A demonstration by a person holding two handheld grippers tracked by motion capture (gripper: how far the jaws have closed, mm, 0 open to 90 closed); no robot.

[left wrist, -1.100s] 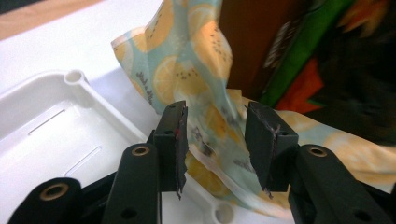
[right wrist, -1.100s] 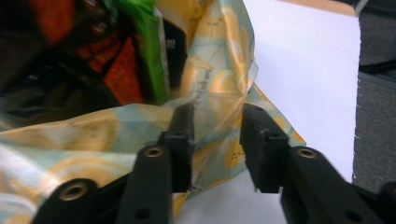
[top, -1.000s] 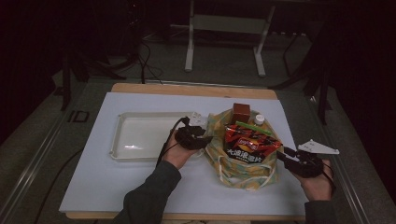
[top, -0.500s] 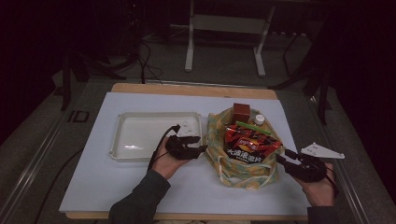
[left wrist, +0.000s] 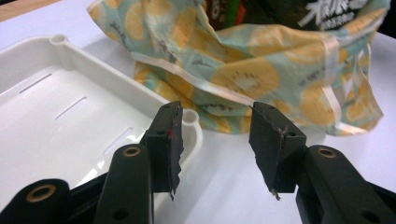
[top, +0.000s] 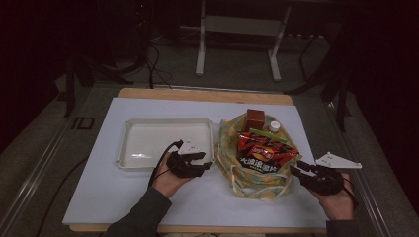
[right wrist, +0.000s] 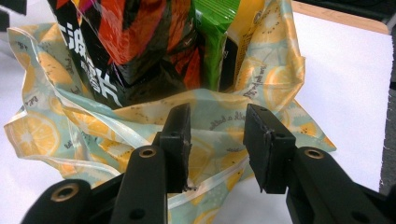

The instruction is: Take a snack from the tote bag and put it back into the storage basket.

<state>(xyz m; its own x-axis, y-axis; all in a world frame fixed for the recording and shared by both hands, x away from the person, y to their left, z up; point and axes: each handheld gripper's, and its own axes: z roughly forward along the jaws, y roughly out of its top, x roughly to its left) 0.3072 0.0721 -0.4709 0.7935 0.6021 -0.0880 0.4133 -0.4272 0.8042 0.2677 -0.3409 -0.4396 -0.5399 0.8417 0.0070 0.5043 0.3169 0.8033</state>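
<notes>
Both hand-held grippers flank the fruit-print bag (top: 257, 170) at the tabletop's (top: 123, 197) centre-right, left hand-held gripper (top: 205, 160) at nine o'clock, right hand-held gripper (top: 295, 170) at four, jaws apart, empty. Next, likely: pinching the bag's rim.

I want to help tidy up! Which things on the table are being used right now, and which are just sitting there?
Being used:
fruit-print bag
snack packet in the bag
left tongs, open beside the bag
right tongs, open at the bag's edge

Just sitting there:
white tray
</notes>
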